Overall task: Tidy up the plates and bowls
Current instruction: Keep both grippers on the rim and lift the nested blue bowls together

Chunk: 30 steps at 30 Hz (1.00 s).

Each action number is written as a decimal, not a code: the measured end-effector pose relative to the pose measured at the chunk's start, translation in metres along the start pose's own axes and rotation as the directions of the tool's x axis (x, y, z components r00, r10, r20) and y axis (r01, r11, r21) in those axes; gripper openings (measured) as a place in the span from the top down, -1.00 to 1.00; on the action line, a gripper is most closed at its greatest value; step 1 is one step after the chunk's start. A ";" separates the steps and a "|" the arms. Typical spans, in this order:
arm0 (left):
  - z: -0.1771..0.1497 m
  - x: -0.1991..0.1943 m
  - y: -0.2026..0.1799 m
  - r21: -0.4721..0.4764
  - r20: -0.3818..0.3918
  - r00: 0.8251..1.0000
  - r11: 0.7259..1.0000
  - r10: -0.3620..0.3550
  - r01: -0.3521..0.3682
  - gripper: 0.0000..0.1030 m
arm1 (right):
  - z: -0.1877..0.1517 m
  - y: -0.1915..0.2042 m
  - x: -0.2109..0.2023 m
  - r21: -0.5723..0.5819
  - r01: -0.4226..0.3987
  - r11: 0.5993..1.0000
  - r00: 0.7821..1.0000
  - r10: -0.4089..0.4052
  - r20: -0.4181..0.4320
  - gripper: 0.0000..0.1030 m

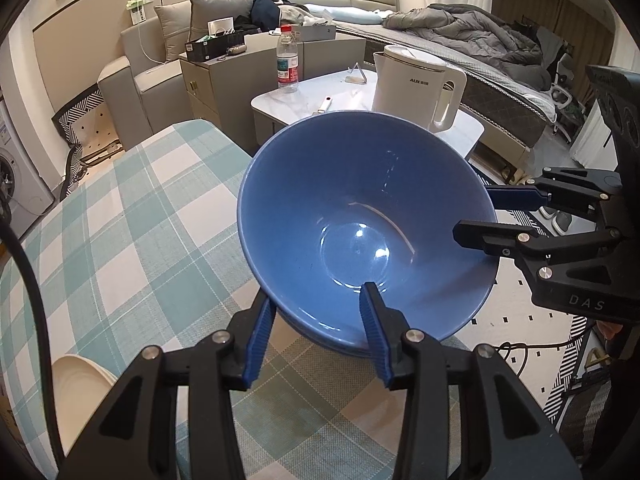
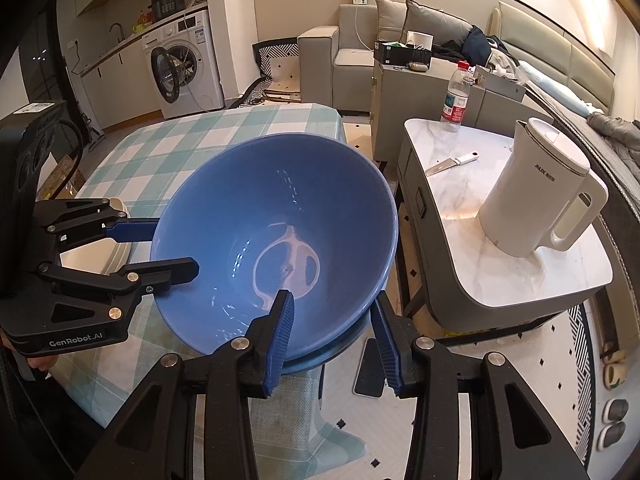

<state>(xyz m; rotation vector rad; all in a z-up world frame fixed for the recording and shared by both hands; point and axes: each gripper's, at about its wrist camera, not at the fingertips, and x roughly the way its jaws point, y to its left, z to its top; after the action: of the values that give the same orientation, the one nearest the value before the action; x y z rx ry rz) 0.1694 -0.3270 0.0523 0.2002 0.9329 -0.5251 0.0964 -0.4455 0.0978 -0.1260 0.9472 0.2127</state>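
A large blue bowl sits nested on another blue bowl at the corner of the checked table. My left gripper straddles the near rim, one finger inside and one outside, jaws wide and not pressing. My right gripper straddles the rim from the other side the same way, open. Each gripper shows in the other's view: the right one and the left one. Cream plates lie stacked at the table's left, also in the right wrist view.
A marble side table stands close beyond the bowls with a white kettle, a water bottle and a knife. Sofa, bed and washing machine stand further back. Slippers lie on the floor.
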 end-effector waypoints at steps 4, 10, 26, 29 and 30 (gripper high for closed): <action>0.000 0.001 -0.002 0.008 -0.003 1.000 1.000 0.007 -0.007 0.15 | -0.002 0.000 0.003 -0.006 0.003 1.000 1.000 -0.003 -0.006 0.20; -0.001 0.006 -0.001 0.001 -0.025 1.000 1.000 0.017 -0.017 0.02 | -0.003 0.001 0.005 -0.021 0.002 1.000 1.000 -0.002 -0.006 0.05; -0.007 0.010 0.007 -0.021 -0.039 0.999 0.999 0.023 -0.024 -0.19 | -0.005 -0.011 0.009 0.012 0.012 1.000 1.000 -0.012 -0.007 -0.15; -0.008 0.010 0.010 -0.033 -0.036 0.999 0.999 0.017 -0.018 -0.20 | -0.005 -0.013 0.012 0.026 0.002 1.000 1.000 -0.001 -0.011 -0.19; -0.008 0.010 0.012 -0.041 -0.037 0.999 0.999 0.011 -0.012 -0.21 | -0.005 -0.014 0.014 0.030 -0.001 1.000 1.000 0.002 -0.013 -0.19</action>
<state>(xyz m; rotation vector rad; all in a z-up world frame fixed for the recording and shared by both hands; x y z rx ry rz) 0.1750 -0.3172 0.0389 0.1787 0.9766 -0.4927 0.1036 -0.4578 0.0841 -0.0993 0.9633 0.1990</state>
